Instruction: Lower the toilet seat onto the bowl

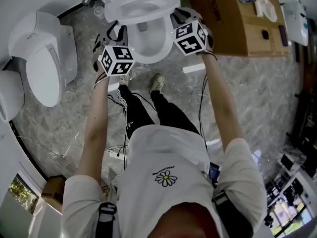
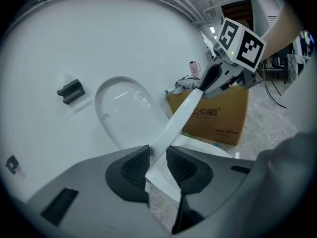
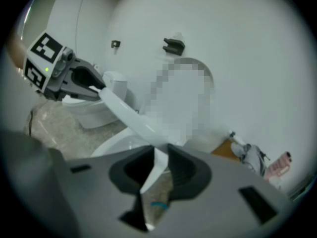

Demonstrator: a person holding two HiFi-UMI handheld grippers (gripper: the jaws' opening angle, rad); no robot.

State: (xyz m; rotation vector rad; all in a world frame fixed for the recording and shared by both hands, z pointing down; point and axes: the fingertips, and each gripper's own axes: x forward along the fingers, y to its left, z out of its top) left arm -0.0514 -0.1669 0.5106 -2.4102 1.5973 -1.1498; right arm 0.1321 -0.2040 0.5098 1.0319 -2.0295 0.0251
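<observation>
The white toilet seat hangs tilted above the bowl, with the raised lid behind it. My left gripper holds the seat's left rim and my right gripper holds its right rim. In the left gripper view the seat runs as a white bar from my left gripper up to the right gripper, and both pads touch it. In the right gripper view the seat passes from my right gripper to the left gripper. Part of the bowl shows beneath.
A second white toilet stands to the left on the marble floor. A cardboard box sits right of the bowl. The person's shoes stand just before the bowl, with cables trailing. A black fitting is on the wall.
</observation>
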